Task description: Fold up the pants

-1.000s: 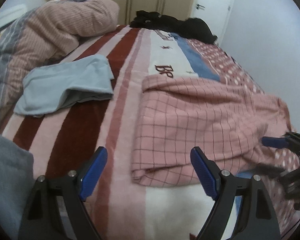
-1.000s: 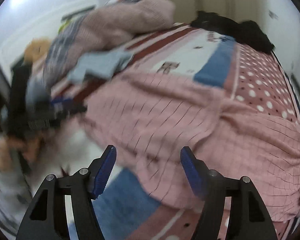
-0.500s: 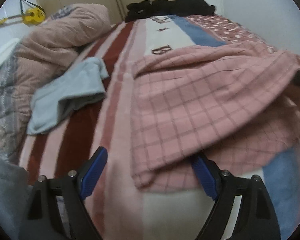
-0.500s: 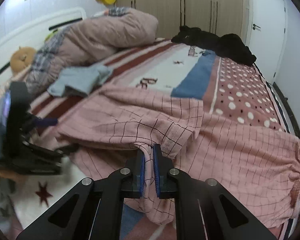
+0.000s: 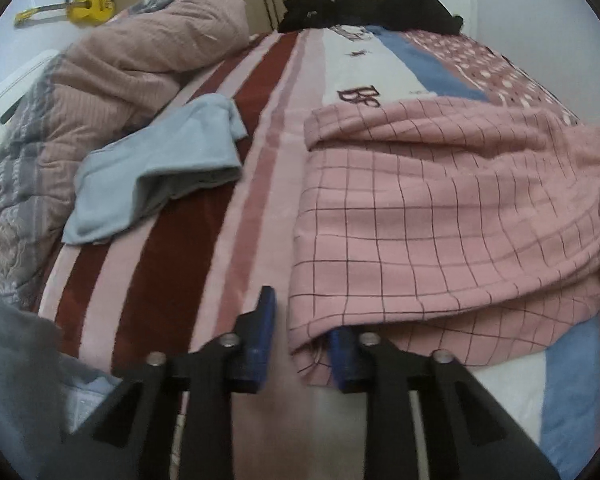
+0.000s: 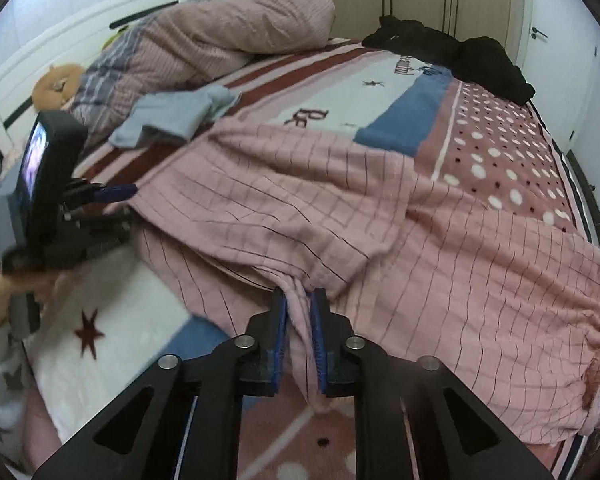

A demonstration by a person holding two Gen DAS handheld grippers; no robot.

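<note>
Pink checked pants (image 5: 440,220) lie rumpled across the striped bedspread (image 5: 172,260). My left gripper (image 5: 300,312) is at their near left corner and its jaws are closing. The hem sits between them and drapes over the right finger, while a thin strip of bedspread still shows beside the left pad (image 5: 266,336). In the right wrist view the pants (image 6: 380,220) spread to the right. My right gripper (image 6: 299,296) pinches a hanging fold of their near edge; its jaws are opening slightly, with both pads still on the cloth. The left gripper (image 6: 120,208) shows at the pants' left end.
A light blue garment (image 5: 160,168) lies left of the pants. A bunched pink and grey quilt (image 5: 112,80) fills the far left, and black clothes (image 5: 372,8) sit at the far end. A stuffed toy (image 6: 56,80) rests by the white headboard (image 6: 80,40).
The left gripper has sunk to the pants' near corner and its wide jaws have drawn in around the hem. The right gripper closed on a fold and still holds it.
</note>
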